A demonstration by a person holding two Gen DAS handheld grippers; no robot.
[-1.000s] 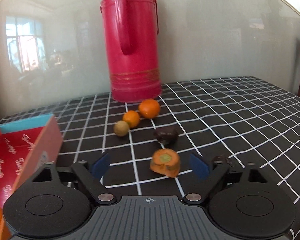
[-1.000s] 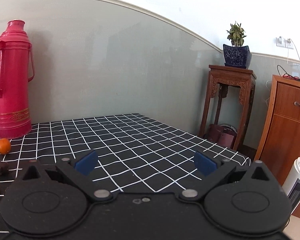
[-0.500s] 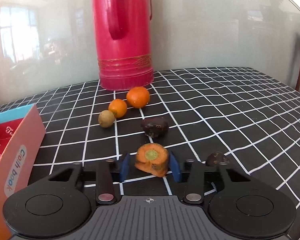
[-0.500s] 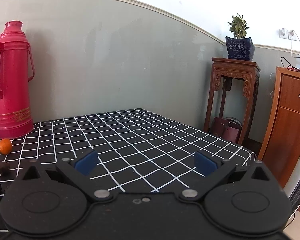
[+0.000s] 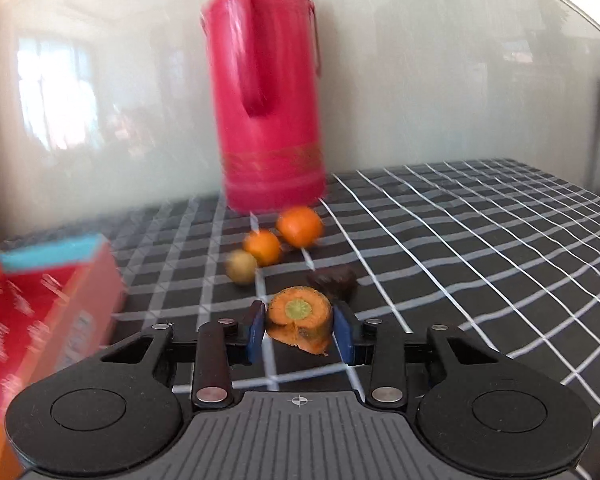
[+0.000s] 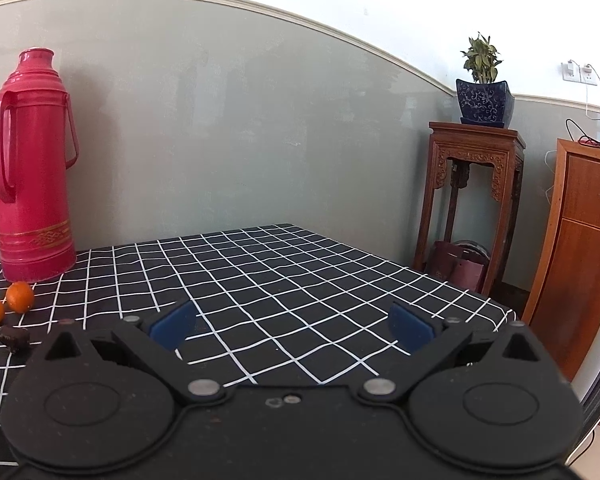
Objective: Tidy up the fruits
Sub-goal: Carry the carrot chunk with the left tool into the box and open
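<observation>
Left gripper [image 5: 299, 330] jaws have just closed, now clamped on carrot chunk [image 5: 300, 322], in front of red thermos [image 5: 266, 92]; pick secured, ready for the red box [image 5: 40, 312] left of thermos. Right gripper [image 6: 292, 326] spread wide, empty.

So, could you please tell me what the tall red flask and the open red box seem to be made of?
Red flask: probably painted metal or plastic; glossy sheen, moulded ridges, gold band. Red box: likely printed cardboard; thin flat walls, matte, lettering, though blurred.
</observation>
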